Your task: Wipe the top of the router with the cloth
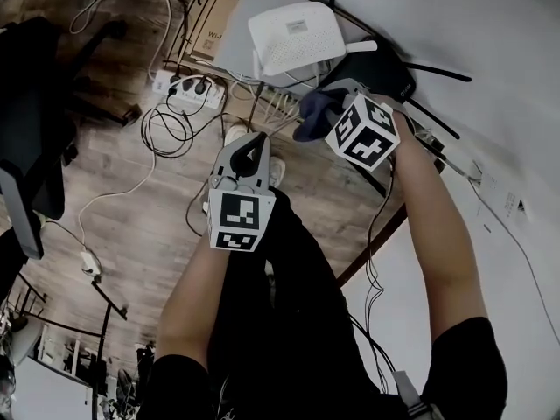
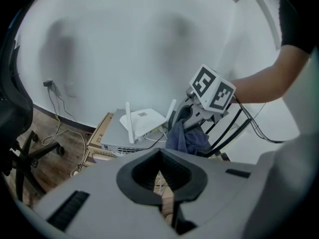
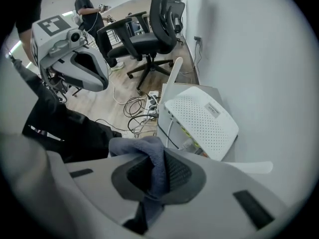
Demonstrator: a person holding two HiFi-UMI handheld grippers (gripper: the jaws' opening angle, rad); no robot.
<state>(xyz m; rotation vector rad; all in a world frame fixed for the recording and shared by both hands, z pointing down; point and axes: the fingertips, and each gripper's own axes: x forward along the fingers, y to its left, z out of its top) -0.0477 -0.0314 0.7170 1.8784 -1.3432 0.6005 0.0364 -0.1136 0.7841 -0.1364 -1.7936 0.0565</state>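
Head view shows "Wi-" on a cardboard box [image 1: 208,26] left of the white router [image 1: 296,35], whose own label is unreadable. Right claw [image 3: 154,176] pinches the blue cloth [image 3: 143,151], with the router just beyond it. Left claw [image 2: 160,158] is closed and empty.

Left gripper [image 2: 160,152] fingers together, white router [image 2: 144,121], right gripper [image 2: 180,119] pinching blue cloth [image 2: 188,139]
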